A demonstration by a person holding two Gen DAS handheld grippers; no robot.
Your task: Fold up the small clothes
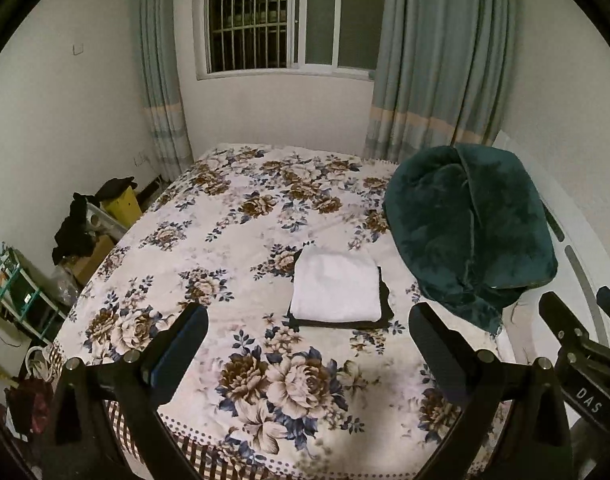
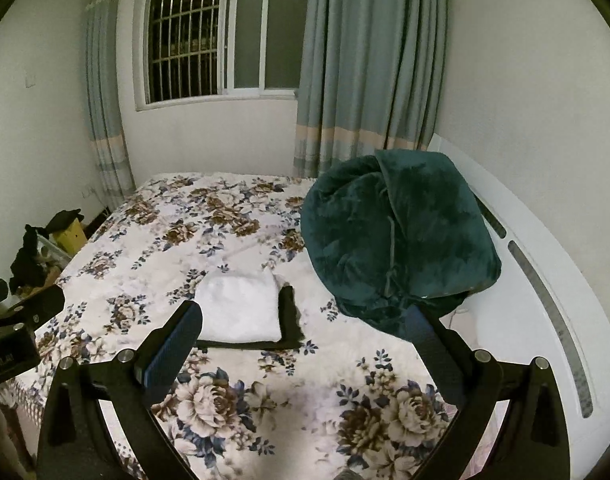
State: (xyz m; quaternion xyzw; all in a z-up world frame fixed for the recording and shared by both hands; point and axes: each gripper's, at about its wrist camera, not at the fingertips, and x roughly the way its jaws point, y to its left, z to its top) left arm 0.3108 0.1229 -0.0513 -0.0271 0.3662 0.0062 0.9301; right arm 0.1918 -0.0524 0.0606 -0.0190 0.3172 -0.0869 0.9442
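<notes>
A folded white garment (image 1: 337, 289) lies on top of a folded black garment (image 1: 386, 312) in the middle of the floral bed (image 1: 233, 216). The same stack shows in the right wrist view, white garment (image 2: 241, 308) over black garment (image 2: 291, 320). My left gripper (image 1: 309, 320) is open and empty, held above the bed's near part, short of the stack. My right gripper (image 2: 305, 316) is open and empty, also short of the stack. The right gripper's body shows at the left wrist view's right edge (image 1: 585, 344).
A dark green plush blanket (image 1: 469, 232) is heaped at the bed's right side against a white headboard (image 2: 545, 280). Boxes, dark clothes and a yellow object (image 1: 121, 204) fill the floor left of the bed. Curtains and a barred window (image 1: 289, 16) stand behind.
</notes>
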